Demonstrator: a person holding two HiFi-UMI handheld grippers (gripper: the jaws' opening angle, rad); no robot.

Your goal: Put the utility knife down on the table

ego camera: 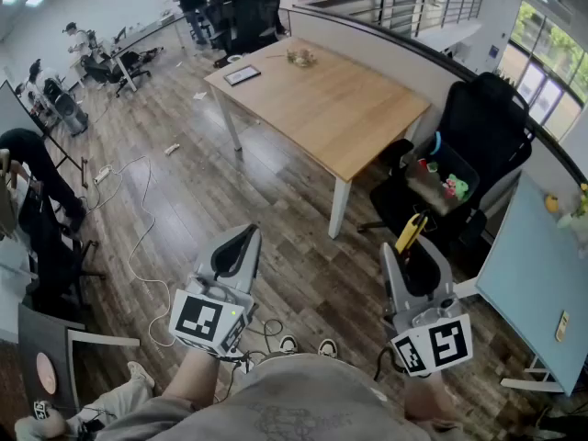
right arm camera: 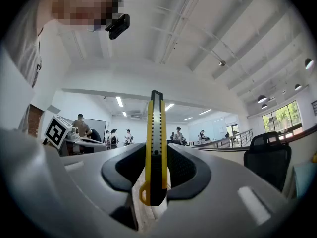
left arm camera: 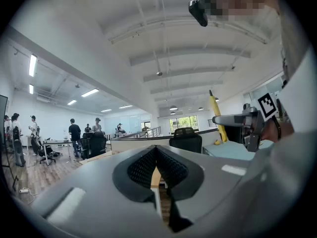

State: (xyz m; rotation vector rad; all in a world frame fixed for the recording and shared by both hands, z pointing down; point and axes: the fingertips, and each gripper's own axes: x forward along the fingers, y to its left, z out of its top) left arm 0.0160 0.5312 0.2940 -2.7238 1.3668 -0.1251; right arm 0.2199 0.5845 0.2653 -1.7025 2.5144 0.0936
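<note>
Both grippers are up in front of the person, side by side over the wooden floor (ego camera: 276, 200). The right gripper (ego camera: 413, 252) has the utility knife (ego camera: 411, 231). In the right gripper view its pads pinch the knife's yellow-and-black body (right arm camera: 156, 133) from both sides. The knife stands upright between them, its long end poking well past the fingertips and its hooked tail hanging just below the pads.

The left gripper (ego camera: 248, 237) carries nothing. In its own view the ribbed pads are pressed together at the tips, with only a thin sliver of background showing through lower down. That same view catches the right gripper off to the side, the yellow knife (left arm camera: 216, 115) sticking up from it.

So the knife is in the air, on no surface. The wooden table (ego camera: 340, 108) lies ahead, and its near corner is well apart from the knife. A pale blue table (ego camera: 528, 283) sits to the right, with its left edge near the right gripper. A black office chair (ego camera: 482, 136) stands between the two tables, small colourful things on its seat. More people and desks are at the far end of the room.
</note>
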